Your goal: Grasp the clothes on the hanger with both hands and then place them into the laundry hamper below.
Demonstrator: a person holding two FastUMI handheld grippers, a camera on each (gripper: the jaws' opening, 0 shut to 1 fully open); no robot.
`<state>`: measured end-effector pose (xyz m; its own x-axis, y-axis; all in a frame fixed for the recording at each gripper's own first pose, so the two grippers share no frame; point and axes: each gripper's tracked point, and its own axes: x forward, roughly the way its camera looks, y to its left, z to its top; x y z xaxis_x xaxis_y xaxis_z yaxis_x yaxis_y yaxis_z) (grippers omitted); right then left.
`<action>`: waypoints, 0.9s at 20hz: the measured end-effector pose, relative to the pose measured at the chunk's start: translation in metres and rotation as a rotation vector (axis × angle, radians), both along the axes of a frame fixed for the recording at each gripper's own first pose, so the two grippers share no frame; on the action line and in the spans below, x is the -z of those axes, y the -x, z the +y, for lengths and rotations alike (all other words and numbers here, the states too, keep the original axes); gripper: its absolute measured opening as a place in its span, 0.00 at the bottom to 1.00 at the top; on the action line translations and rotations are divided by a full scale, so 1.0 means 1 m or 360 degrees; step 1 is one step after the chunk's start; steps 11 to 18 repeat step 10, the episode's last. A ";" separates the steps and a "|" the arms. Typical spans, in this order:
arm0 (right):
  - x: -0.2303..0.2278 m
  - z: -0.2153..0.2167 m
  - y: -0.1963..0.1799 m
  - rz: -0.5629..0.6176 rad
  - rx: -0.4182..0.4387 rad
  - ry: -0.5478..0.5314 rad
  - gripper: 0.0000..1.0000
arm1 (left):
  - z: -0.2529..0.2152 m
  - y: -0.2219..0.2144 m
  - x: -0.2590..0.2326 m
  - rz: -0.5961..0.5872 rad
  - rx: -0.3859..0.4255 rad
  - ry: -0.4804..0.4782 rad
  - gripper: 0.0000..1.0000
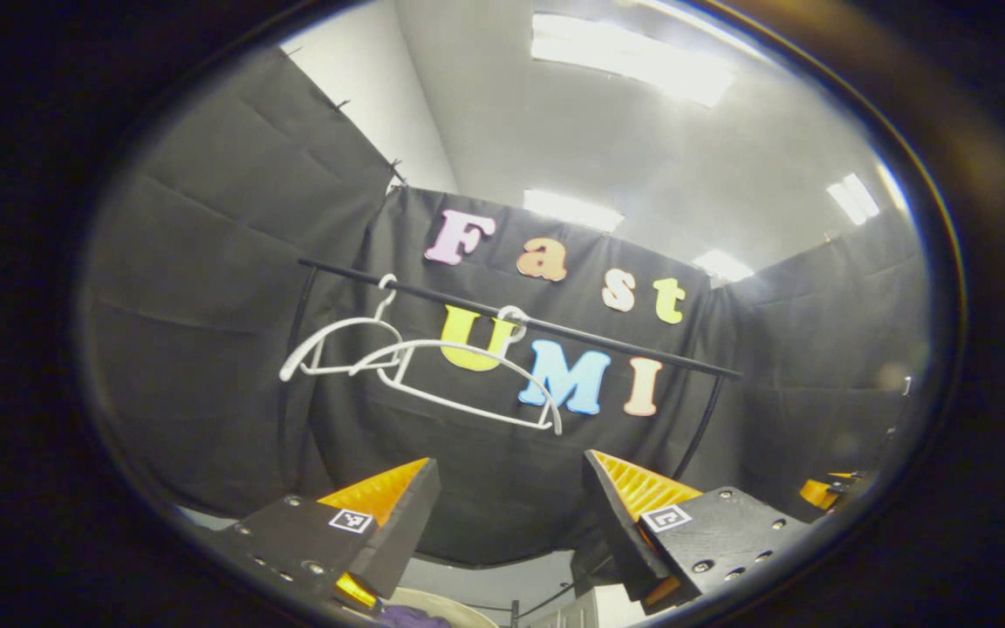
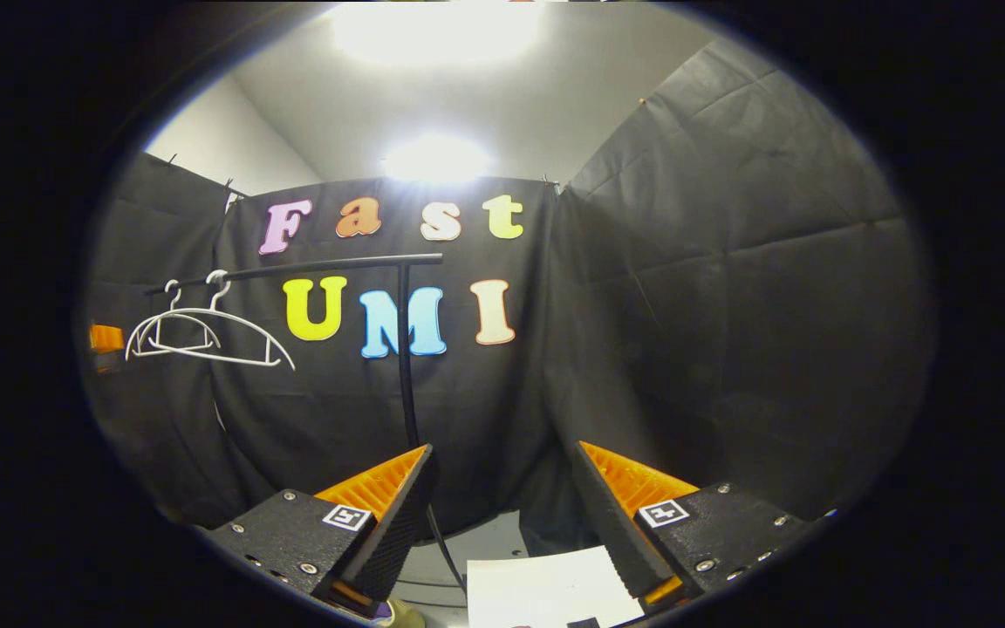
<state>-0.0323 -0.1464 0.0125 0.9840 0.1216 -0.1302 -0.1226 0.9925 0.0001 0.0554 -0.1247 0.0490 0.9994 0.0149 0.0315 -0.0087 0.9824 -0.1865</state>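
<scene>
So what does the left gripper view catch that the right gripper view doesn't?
Left gripper view: at its bottom edge, a pale rim with purple cloth against it, probably the hamper. Right gripper view: the rack's upright post and a white sheet low down. Shared: two bare white hangers on the black rail, and the left gripper and right gripper, each with fingers apart.

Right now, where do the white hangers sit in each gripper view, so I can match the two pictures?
Left gripper view: white hangers hang bare left of centre, on the black rail.
Right gripper view: white hangers sit far left, smaller.
Shared landmark: the black rail they hang from.
</scene>
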 end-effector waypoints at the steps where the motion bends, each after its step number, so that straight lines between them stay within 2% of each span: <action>1: 0.002 -0.007 0.002 0.0004 -0.0002 -0.0011 0.95 | 0.000 0.005 -0.005 -0.0006 -0.0010 -0.0036 0.94; 3: 0.000 -0.020 0.002 -0.0011 0.0019 -0.0031 0.95 | 0.006 0.014 -0.014 -0.0029 -0.0049 -0.0104 0.92; 6: -0.002 -0.031 -0.004 -0.0045 0.0097 -0.0041 0.95 | 0.018 0.022 -0.017 -0.0046 -0.0082 -0.0126 0.89; 7: -0.002 -0.029 -0.005 -0.0044 0.0106 -0.0049 0.95 | 0.022 0.023 -0.017 -0.0045 -0.0086 -0.0127 0.99; 9: -0.008 -0.016 -0.004 -0.0062 0.0096 -0.0077 0.95 | 0.035 0.024 -0.018 -0.0036 -0.0093 -0.0147 0.99; 10: -0.013 -0.011 -0.006 -0.0081 0.0095 -0.0091 0.95 | 0.044 0.025 -0.017 -0.0035 -0.0106 -0.0167 0.95; 18: -0.013 -0.011 -0.006 -0.0081 0.0095 -0.0091 0.95 | 0.044 0.025 -0.017 -0.0035 -0.0106 -0.0167 0.95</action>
